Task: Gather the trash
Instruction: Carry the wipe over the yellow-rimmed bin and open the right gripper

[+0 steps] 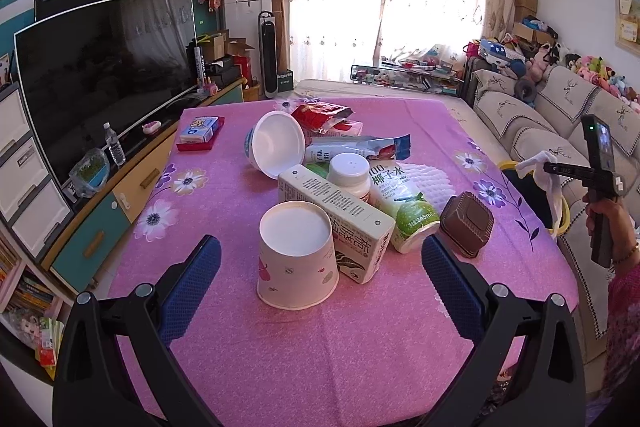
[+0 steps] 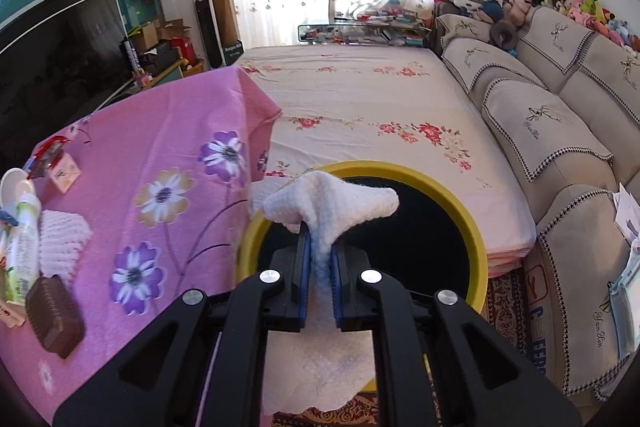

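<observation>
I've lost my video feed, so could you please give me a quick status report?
Right gripper shut on white cloth, above yellow bin. Left gripper open, facing upturned paper cup. Nothing blocking the bin.

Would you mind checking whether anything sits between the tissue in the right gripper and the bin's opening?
Nothing visible does. The right gripper is shut on the tissue, which hangs directly over the dark mouth of the yellow-rimmed bin. The tablecloth edge lies beside the bin on the left, not across its opening.

Crumpled white tissue [image 2: 332, 203] hangs over the yellow-rimmed bin [image 2: 476, 227].
</observation>
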Action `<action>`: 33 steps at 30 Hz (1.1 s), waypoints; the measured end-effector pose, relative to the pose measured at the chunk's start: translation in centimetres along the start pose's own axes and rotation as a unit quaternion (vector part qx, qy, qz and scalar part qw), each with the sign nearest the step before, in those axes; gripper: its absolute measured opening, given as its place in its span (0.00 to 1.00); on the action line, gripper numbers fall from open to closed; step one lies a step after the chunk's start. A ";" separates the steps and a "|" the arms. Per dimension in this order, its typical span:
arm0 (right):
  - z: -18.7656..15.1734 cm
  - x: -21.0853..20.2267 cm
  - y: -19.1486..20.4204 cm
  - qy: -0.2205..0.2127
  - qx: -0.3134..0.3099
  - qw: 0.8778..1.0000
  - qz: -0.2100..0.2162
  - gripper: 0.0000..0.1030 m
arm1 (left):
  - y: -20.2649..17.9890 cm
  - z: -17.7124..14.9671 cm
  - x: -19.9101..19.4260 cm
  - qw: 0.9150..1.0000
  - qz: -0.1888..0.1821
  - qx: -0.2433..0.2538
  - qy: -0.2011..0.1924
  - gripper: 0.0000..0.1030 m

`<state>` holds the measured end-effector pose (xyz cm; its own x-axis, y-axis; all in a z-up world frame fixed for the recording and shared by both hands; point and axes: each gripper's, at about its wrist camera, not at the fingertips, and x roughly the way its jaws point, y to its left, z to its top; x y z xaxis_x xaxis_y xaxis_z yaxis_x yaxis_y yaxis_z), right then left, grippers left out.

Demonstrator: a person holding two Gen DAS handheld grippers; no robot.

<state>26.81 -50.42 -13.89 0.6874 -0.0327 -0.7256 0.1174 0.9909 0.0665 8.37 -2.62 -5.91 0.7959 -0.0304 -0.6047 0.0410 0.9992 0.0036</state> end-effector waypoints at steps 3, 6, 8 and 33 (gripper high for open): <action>0.7 3.5 -1.4 0.015 0.014 1.000 -0.014 0.09 | -0.5 0.3 0.6 1.000 0.002 0.004 0.004 0.96; 1.3 6.1 -2.9 0.031 0.035 0.999 -0.020 0.10 | -0.9 0.5 1.1 1.000 0.003 0.004 0.008 0.96; 1.1 7.2 -3.3 0.042 0.040 0.998 -0.024 0.11 | -1.0 0.6 1.5 1.000 0.005 0.004 0.011 0.96; -3.7 -1.9 2.7 -0.001 -0.007 1.000 0.015 0.57 | 1.1 -0.9 6.9 0.999 0.024 -0.010 0.044 0.96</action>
<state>23.14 -47.16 -14.88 0.6922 -0.0028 -0.7217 0.0867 0.9931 0.0793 13.38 -1.73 -10.75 0.7404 0.0196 -0.6719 -0.0088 0.9998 0.0195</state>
